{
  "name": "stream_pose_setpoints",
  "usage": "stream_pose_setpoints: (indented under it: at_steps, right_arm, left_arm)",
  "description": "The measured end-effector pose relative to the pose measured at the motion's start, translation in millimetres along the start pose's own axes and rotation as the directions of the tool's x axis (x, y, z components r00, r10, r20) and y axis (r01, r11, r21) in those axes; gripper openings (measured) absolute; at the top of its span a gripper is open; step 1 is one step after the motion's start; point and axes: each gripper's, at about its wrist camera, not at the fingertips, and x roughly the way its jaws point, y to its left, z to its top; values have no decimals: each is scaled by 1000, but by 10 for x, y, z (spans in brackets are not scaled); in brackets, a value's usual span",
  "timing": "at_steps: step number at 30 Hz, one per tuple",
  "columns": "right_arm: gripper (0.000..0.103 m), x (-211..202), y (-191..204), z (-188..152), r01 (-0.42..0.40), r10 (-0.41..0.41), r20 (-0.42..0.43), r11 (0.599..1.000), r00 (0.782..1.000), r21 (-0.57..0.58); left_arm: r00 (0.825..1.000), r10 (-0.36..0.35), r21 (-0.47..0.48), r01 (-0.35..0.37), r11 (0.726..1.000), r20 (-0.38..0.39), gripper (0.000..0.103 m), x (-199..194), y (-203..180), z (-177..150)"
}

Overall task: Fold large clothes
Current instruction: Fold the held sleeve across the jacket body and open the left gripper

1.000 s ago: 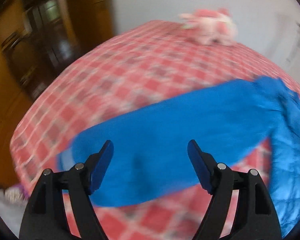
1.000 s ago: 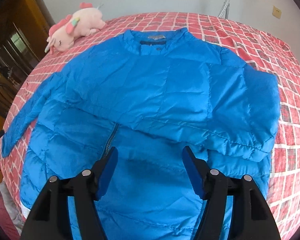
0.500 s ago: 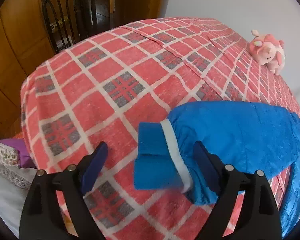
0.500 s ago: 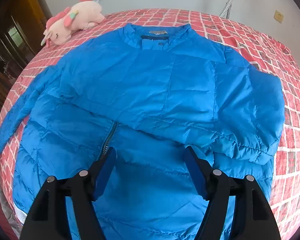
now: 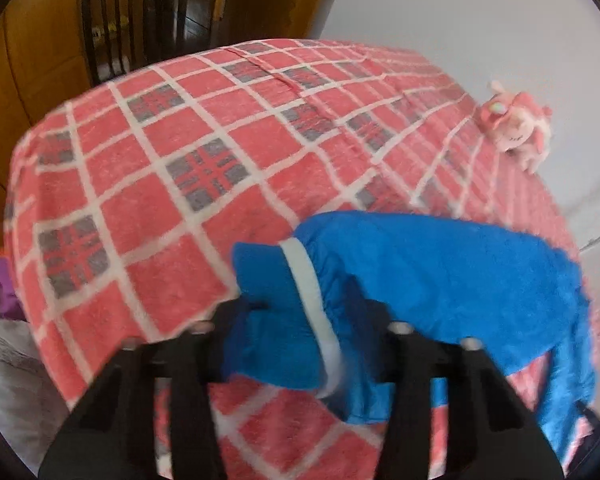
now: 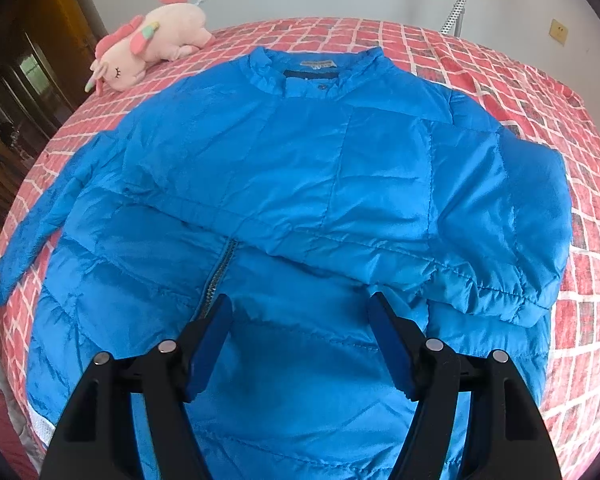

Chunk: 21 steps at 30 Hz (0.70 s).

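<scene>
Jacket flat on the checked bedspread, collar toward the far wall, hem nearest; its right sleeve lies folded across the chest. Left sleeve stretches sideways toward the bed's edge, cuff between the spread fingers of the left gripper. Right gripper hovers wide apart over the hem. Plush unicorn near the collar; bare bedspread on both sides.
</scene>
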Motion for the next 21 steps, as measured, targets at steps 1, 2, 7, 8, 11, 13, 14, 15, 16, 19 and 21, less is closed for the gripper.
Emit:
stream_pose_setpoints:
  at_steps: [1, 2, 7, 8, 11, 13, 14, 15, 16, 19, 21]
  right_arm:
    - [71, -12, -12, -7, -5, 5, 2, 1000, 1000, 2]
    - [71, -25, -24, -14, -8, 8, 4, 1000, 1000, 4]
    - [71, -111, -103, -54, -20, 20, 23, 1000, 1000, 17]
    - [71, -126, -119, -58, -22, 21, 27, 1000, 999, 20]
    - [71, -162, -172, -86, -28, 27, 36, 999, 999, 31]
    - [71, -177, -200, -110, -31, 30, 40, 999, 999, 37]
    - [71, -184, -216, -121, -32, 31, 42, 999, 999, 41]
    - [71, -187, -224, -128, -33, 31, 42, 999, 999, 43]
    - [71, -193, -240, -137, -36, 34, 43, 998, 998, 48]
    - [71, -212, -270, -160, -45, 42, 50, 997, 998, 56]
    - [71, -227, -293, -169, -51, 48, 58, 997, 997, 64]
  left_arm:
    - [1000, 2, -7, -2, 1000, 18, 31, -39, -26, -7]
    - [1000, 7, -2, -7, 1000, 29, 29, -59, -52, -6]
    - [992, -6, 57, -1, 998, 124, 26, -332, -399, -40]
    - [990, -19, 76, 9, 997, 141, 26, -402, -498, -50]
    - [983, -64, 141, 39, 989, 173, 25, -568, -824, -82]
    - [977, -101, 198, 63, 978, 188, 25, -658, -1093, -118]
    - [974, -124, 227, 79, 971, 189, 25, -684, -1233, -134]
    - [970, -157, 265, 104, 959, 185, 25, -720, -1415, -166]
    - [967, -181, 294, 122, 948, 181, 25, -752, -1561, -203]
    - [957, -246, 380, 172, 909, 156, 25, -806, -1987, -330]
    - [946, -301, 441, 222, 870, 117, 25, -817, -2350, -431]
